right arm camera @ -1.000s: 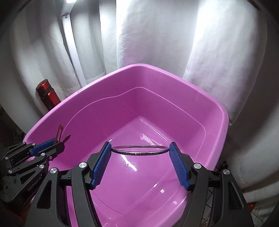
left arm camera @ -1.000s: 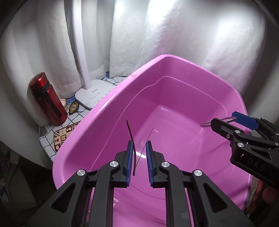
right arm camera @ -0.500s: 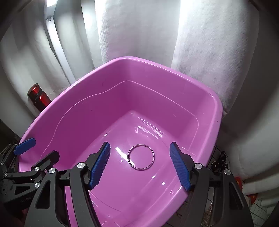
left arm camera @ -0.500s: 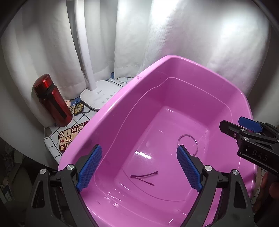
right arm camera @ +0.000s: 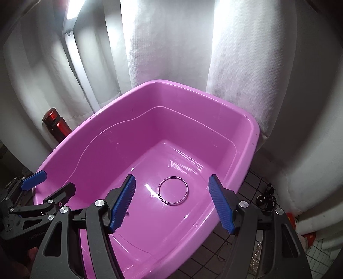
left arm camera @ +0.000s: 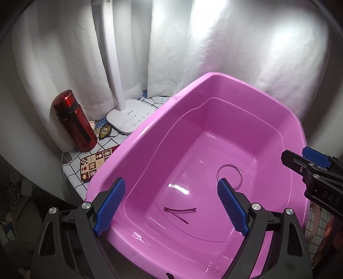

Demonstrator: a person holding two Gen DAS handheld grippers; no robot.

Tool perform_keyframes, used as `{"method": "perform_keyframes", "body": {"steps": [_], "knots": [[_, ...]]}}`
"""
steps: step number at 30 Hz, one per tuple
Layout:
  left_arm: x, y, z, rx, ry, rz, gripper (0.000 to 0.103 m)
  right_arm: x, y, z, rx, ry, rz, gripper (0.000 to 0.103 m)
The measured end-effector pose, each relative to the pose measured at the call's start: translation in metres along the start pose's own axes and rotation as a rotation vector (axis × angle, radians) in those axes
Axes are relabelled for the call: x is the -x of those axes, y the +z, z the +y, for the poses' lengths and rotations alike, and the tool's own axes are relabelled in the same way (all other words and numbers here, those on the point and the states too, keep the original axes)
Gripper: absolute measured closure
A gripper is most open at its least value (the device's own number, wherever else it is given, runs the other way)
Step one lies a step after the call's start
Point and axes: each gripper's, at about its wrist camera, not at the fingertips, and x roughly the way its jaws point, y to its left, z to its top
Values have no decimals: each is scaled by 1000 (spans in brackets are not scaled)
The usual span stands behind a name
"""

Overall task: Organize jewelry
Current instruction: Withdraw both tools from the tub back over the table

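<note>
We see a thin dark hairpin (left arm camera: 179, 212) lying flat on the pink tub (left arm camera: 214, 90) floor, long axis left-right, near a bangle (left arm camera: 229, 176). Both claws, left (left arm camera: 169, 207) and right (right arm camera: 171, 203), stand apart, empty.

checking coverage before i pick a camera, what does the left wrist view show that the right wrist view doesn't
Only the left wrist view shows the thin bent hair clip on the tub floor, the white lamp base and the patterned card on the checked cloth.

Only the right wrist view shows the lit lamp head and dark tiled surface right of the tub.

Both show the pink tub, the bangle lying inside, the red bottle, white curtains, and both open, empty tongs.
</note>
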Motion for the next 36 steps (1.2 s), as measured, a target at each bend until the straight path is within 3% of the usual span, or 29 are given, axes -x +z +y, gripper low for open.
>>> {"method": "perform_keyframes", "body": {"steps": [11, 23, 29, 36], "knots": [[23, -9, -11, -5, -5, -20, 17, 36, -16, -9, -16, -4, -57, 36], [65, -28, -48, -54, -53, -56, 16, 84, -57, -41, -84, -27, -96, 36], [83, -43, -77, -99, -88, -64, 13, 109, -93, -69, -142, -64, -105, 36], [103, -66, -121, -172, -133, -87, 8, 138, -159, -121, -251, -146, -76, 36]]}}
